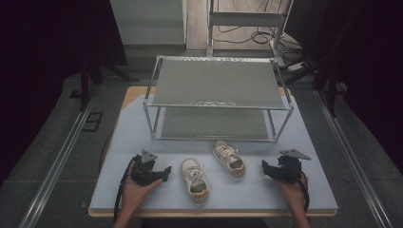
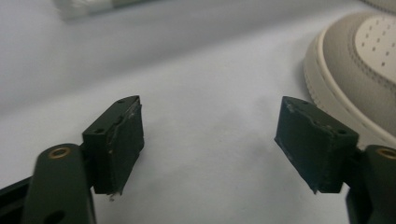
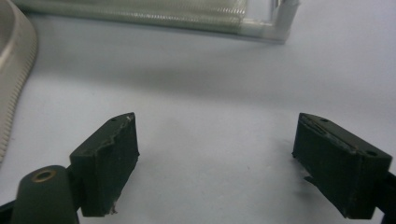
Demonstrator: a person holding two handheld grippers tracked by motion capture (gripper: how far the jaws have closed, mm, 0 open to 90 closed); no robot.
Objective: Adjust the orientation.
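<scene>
Across the lower middle of the high view lay two small cream sneakers with tan trim on a pale blue-grey table [image 1: 142, 128]. One sneaker [image 1: 195, 181] sat nearer the bottom edge, and the other sneaker [image 1: 229, 159] lay up and to its right, just below a two-tier metal shoe rack [image 1: 218, 83] that filled the centre of the frame. Neither shoe touched the other or the rack.

At lower left a hand [image 1: 135, 192] held the left gripper [image 1: 166, 172], its tips close beside the nearer sneaker but apart from it. At lower right the other hand [image 1: 292, 189] held the right gripper [image 1: 264, 166], a clear gap away from the farther sneaker.

In the left gripper view the jaws stood wide apart with nothing between them; only the rounded toe of a shoe [image 2: 355, 74] showed at the right edge, cut off, with small perforations and a ribbed sole rim. In the right gripper view the jaws also gaped wide and empty; a strip of ribbed sole [image 3: 14, 79] curved down the left edge, and a blurred foot of the rack [image 3: 275, 23] ran along the top.

Beyond the table the room was dark and hard to read.
</scene>
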